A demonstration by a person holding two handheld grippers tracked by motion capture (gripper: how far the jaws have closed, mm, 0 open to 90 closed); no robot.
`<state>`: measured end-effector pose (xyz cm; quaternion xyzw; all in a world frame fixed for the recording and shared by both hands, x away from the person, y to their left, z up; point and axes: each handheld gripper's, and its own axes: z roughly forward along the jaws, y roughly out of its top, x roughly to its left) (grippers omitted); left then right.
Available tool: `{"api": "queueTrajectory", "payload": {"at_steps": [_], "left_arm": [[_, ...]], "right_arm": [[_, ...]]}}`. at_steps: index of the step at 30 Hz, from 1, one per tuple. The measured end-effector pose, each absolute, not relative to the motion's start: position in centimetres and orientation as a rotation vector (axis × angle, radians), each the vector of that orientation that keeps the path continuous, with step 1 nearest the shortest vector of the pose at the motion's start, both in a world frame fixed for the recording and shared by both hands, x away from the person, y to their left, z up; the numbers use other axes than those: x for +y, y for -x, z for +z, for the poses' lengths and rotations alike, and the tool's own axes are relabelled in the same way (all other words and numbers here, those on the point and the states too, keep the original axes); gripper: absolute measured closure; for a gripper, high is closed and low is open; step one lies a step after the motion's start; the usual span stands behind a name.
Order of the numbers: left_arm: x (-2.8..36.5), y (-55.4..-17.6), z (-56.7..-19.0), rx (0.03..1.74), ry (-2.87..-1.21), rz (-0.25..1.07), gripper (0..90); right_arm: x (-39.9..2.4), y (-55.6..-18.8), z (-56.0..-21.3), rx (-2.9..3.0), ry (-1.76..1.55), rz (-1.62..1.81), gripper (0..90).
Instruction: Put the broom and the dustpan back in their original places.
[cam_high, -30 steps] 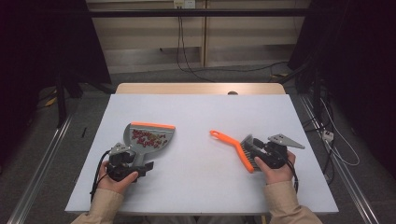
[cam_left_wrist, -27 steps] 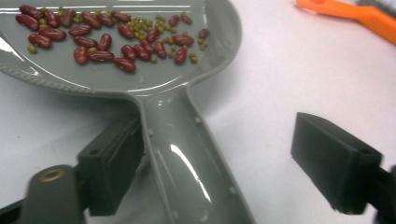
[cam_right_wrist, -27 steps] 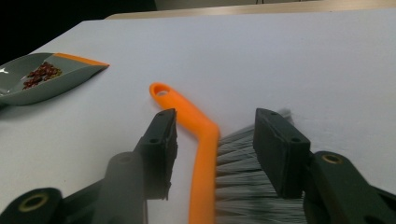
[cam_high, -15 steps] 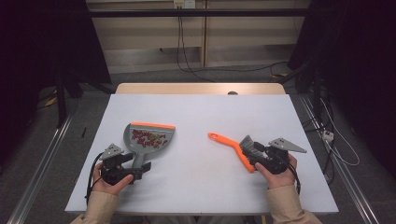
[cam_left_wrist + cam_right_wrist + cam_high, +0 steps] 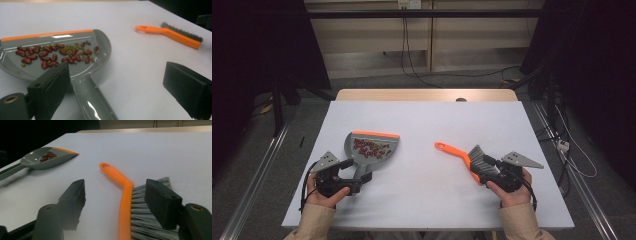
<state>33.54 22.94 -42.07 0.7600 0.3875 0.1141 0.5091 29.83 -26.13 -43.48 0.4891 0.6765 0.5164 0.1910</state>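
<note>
A grey dustpan [image 5: 358, 156] with an orange lip lies on the white table [image 5: 427, 120], holding red beans [image 5: 50, 53] and small green ones. Its handle [image 5: 92, 100] runs between the jaws of my left gripper [image 5: 357, 179], nearer the left jaw. Those jaws have just been opening and stand open, off the handle. At the right lies an orange brush [image 5: 457, 154] with grey bristles [image 5: 147, 220]. My right gripper [image 5: 118, 202] straddles its head. Its jaws have also just been opening; the left jaw stands well off the orange back, so it is open.
The dustpan [image 5: 37, 161] and brush [image 5: 175, 35] lie about a hand's width apart, with bare table between and beyond them. A wooden strip [image 5: 427, 95] borders the far edge. Metal rails and cables [image 5: 562, 145] lie on the floor at both sides.
Both grippers' jaws stand wider than before, off the dustpan handle and the brush. The left hand has drawn slightly back. Dustpan and brush lie about where they were.
</note>
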Motion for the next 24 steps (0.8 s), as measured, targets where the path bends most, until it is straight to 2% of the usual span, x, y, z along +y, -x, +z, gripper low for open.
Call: {"api": "queueTrajectory", "payload": {"at_steps": [2, 7, 24], "left_arm": [[23.1, -33.5, -42.0, 0.914, -1.831, 0.275, 6.9], [23.5, -33.6, -42.0, 0.914, -1.823, 0.273, 6.8], [24.9, -33.2, -42.6, 0.882, -1.816, 0.25, 6.1]], "right_arm": [[-26.2, -29.7, -43.5, 1.913, -1.359, 1.459, 28.7], [-26.6, -29.3, -43.7, 1.935, -1.349, 1.435, 26.6], [-28.4, -27.9, -44.1, 1.945, -1.293, 1.382, 24.6]]}}
